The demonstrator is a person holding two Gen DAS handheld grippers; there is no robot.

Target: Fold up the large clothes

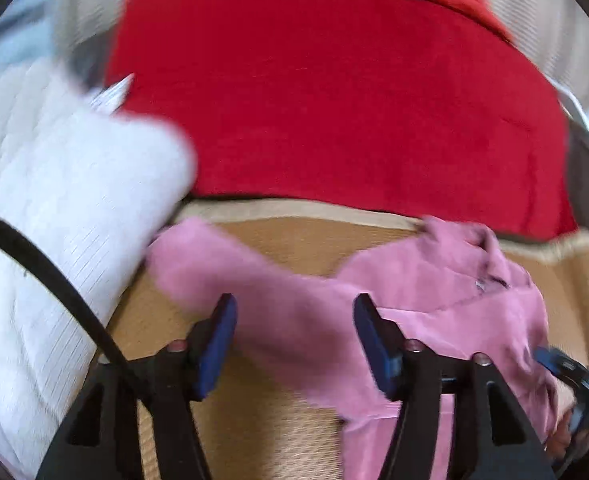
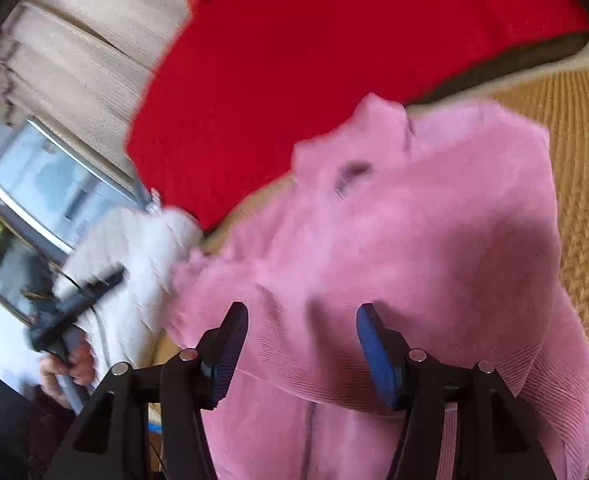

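The pink corduroy jacket [image 2: 394, 240] lies on the woven mat [image 2: 574, 200], collar at twelve o'clock. Soft, limp, light: pinch its hem or shoulders. Left gripper [image 1: 294, 344] and right gripper [image 2: 302, 344] gape, empty.

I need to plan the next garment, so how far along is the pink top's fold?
Done: one sleeve of the pink top lies spread sideways over the tan mat. In hand: nothing; the left claw and right claw both stand open above the cloth. Left: the body looks rumpled, collar up, no neat fold visible.
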